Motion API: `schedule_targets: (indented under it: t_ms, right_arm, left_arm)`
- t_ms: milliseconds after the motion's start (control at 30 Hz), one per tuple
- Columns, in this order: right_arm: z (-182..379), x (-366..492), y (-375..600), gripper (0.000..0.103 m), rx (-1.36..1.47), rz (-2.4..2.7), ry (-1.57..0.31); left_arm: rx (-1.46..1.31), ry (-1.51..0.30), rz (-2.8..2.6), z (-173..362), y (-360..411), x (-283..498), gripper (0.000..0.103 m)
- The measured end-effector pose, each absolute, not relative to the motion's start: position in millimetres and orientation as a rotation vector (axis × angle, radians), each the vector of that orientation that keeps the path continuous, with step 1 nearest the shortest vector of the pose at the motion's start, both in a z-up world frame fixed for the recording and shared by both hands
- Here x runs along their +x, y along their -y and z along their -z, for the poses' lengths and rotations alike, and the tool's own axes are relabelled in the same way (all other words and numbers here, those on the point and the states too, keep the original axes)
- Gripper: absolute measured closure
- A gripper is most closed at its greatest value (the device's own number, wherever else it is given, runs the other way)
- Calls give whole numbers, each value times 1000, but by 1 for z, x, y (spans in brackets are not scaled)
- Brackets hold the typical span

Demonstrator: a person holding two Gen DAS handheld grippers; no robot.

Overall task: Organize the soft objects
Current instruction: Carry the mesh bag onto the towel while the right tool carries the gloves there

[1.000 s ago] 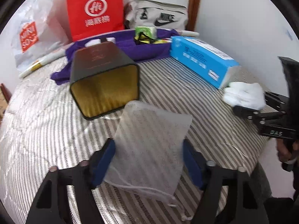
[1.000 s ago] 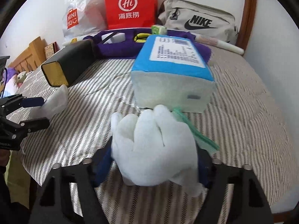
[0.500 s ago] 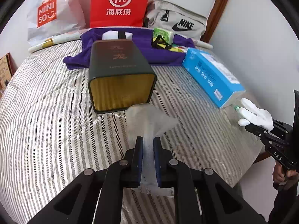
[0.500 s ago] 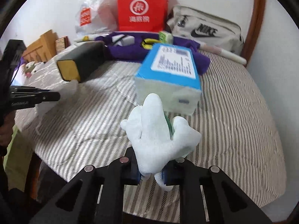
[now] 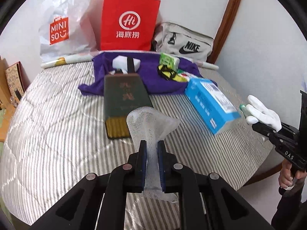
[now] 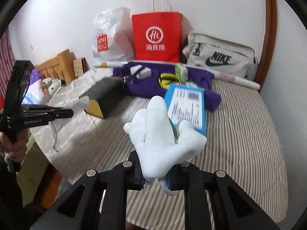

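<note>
My left gripper (image 5: 152, 147) is shut on a white mesh pouch (image 5: 151, 122) and holds it above the striped bed (image 5: 57, 126). A drawstring hangs from the pouch. My right gripper (image 6: 155, 164) is shut on a white glove (image 6: 161, 134) with a green cuff and holds it above the bed. The right gripper with the glove (image 5: 262, 113) shows at the right of the left wrist view. The left gripper with the pouch (image 6: 76, 103) shows at the left of the right wrist view.
A dark box with a gold end (image 5: 124, 103), a blue tissue pack (image 5: 211, 103) and a purple cloth (image 5: 149, 76) with small items lie on the bed. A red paper bag (image 5: 128, 23), a Miniso bag (image 5: 63, 25) and a Nike bag (image 5: 184, 42) stand against the wall.
Both grippers closed from open, the left on the mesh pouch and the right on the glove, and then lifted them off the bed.
</note>
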State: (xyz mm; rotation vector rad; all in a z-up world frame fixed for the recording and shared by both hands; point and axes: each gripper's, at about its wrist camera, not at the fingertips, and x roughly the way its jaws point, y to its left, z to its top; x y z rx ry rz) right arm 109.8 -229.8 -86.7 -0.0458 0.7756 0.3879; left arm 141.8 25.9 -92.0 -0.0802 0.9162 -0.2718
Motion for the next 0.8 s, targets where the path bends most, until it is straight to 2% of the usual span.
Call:
schedule_targets:
  t_ms: [333, 800]
  right_arm:
    - [59, 179, 220, 87, -16, -428, -756]
    - [63, 277, 217, 86, 1, -412, -795]
  left_arm:
    - [-117, -910, 227, 74, -42, 194, 92]
    - [-180, -924, 247, 72, -47, 281, 92]
